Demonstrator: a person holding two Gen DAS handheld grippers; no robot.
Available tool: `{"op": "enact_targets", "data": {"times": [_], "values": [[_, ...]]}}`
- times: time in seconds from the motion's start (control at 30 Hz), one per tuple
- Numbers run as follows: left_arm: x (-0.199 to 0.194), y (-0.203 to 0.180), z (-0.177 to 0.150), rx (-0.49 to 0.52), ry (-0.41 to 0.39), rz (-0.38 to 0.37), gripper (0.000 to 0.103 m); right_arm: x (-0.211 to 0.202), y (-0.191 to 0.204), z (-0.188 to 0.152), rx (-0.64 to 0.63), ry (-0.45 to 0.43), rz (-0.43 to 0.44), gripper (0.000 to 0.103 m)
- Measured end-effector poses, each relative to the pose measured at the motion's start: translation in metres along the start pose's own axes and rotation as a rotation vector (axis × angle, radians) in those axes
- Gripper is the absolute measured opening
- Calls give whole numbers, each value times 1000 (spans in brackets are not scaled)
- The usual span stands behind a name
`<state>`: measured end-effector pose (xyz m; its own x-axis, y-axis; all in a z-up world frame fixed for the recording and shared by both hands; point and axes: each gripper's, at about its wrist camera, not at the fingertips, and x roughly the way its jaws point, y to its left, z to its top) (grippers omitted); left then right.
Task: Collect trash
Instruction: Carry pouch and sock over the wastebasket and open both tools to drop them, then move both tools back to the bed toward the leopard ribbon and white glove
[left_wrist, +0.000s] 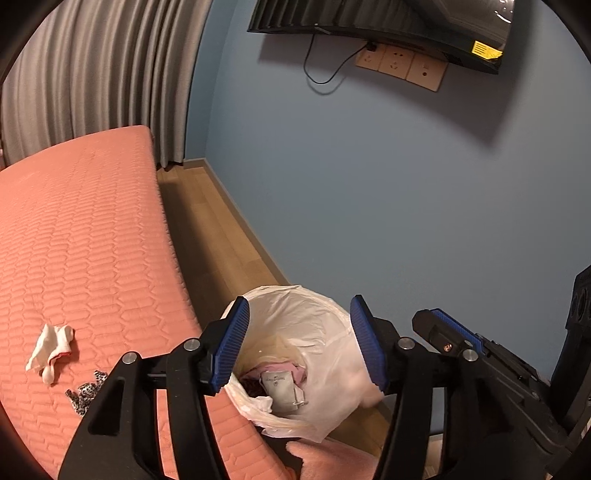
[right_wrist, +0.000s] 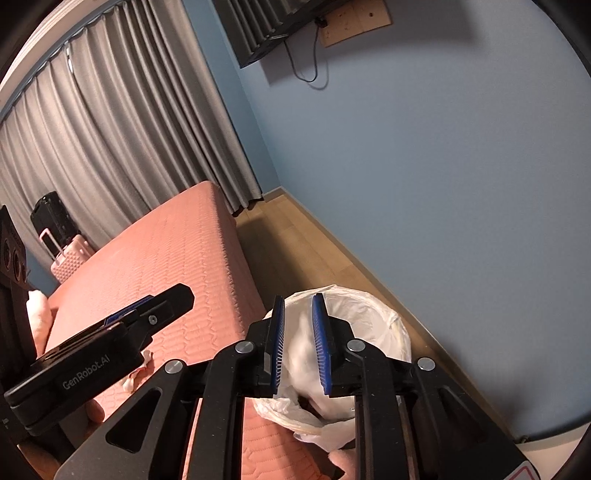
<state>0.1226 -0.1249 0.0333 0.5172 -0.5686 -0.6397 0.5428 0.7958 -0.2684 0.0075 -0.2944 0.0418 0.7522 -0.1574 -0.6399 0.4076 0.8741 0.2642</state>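
Observation:
A bin lined with a white bag (left_wrist: 325, 332) stands on the floor beside the pink bed (left_wrist: 81, 236); it holds pink and white trash (left_wrist: 280, 384). My left gripper (left_wrist: 299, 343) is open and empty above the bin. My right gripper (right_wrist: 299, 343) hovers over the same bin (right_wrist: 373, 325), its jaws a little apart; a blurred white piece (right_wrist: 306, 354) shows between and below them, and I cannot tell whether it is held. A crumpled white tissue (left_wrist: 50, 349) and a spotted scrap (left_wrist: 86, 395) lie on the bed.
Blue wall (left_wrist: 388, 184) stands close behind the bin, with a wall-mounted TV (left_wrist: 388, 22) above. Grey curtains (right_wrist: 110, 129) hang past the bed. A pink suitcase (right_wrist: 68, 254) with a black item stands at the far side. A wood floor strip (left_wrist: 221, 236) runs between bed and wall.

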Motion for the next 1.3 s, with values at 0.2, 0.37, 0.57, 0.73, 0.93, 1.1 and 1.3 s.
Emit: {"op": "enact_targets", "data": {"times": [0.2,0.37,0.57,0.73,0.93,1.1,1.3], "values": [[-6,8,-5,-10,-10,27,56,5,11,-3,-22,18,3,22],[-13,22,-10,-38,-11,53,56,5,23,-5,-34,27,6,29],[-28,39,-16,-76,-25,84,56,0,38,-9,-59,25,28,30],[-41,58,-26,-109,-43,122,61,-3,55,-12,-86,23,49,31],[-54,82,-37,-153,-51,159,61,-6,79,-25,-130,37,78,34],[-60,104,-46,-185,-54,194,62,1,102,-37,-172,67,97,38],[-66,142,-63,-253,-44,248,66,13,128,-54,-201,107,120,44]]}}
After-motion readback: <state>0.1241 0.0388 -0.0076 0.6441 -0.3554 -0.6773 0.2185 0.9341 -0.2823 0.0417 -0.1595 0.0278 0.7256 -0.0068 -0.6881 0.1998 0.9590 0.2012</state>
